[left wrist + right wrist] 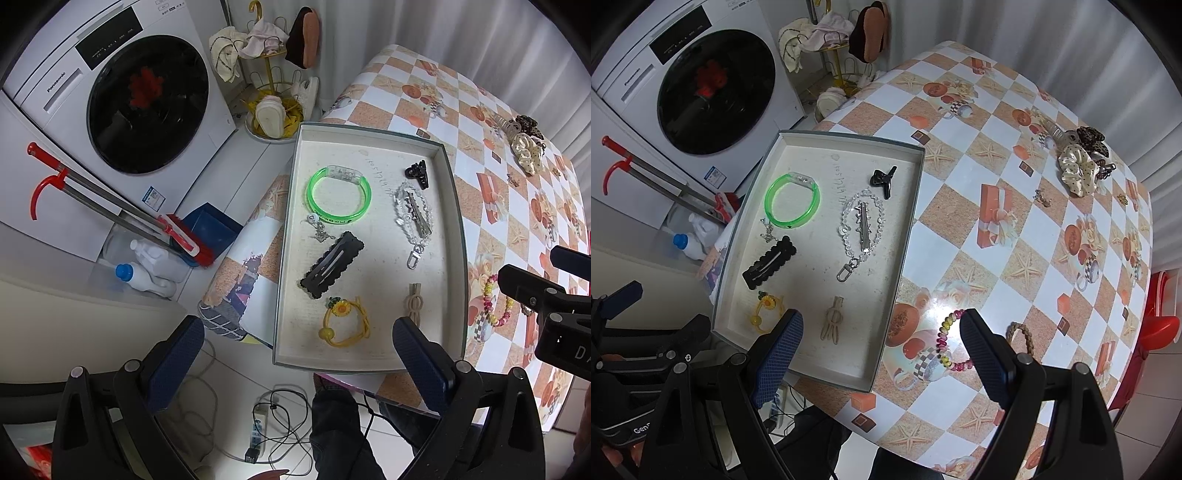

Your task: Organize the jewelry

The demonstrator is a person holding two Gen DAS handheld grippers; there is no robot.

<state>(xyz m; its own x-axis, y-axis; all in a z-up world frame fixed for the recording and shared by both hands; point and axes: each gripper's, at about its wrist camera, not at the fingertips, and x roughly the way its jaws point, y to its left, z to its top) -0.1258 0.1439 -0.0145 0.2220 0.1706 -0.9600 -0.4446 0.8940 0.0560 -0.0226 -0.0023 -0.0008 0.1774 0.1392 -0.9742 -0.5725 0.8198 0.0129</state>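
Right tongs [881,343] wide open, empty, above beaded bracelet [946,345].

Both wrist views look steeply down from above, sharing the tray [456,206] and checkered table [997,155]

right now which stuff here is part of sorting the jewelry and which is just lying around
Job: tray, green bangle, clear bead chain, beaded bracelet, scrunchie, braided band.

Lying about: washing machine, broom, detergent bottle, power strip.
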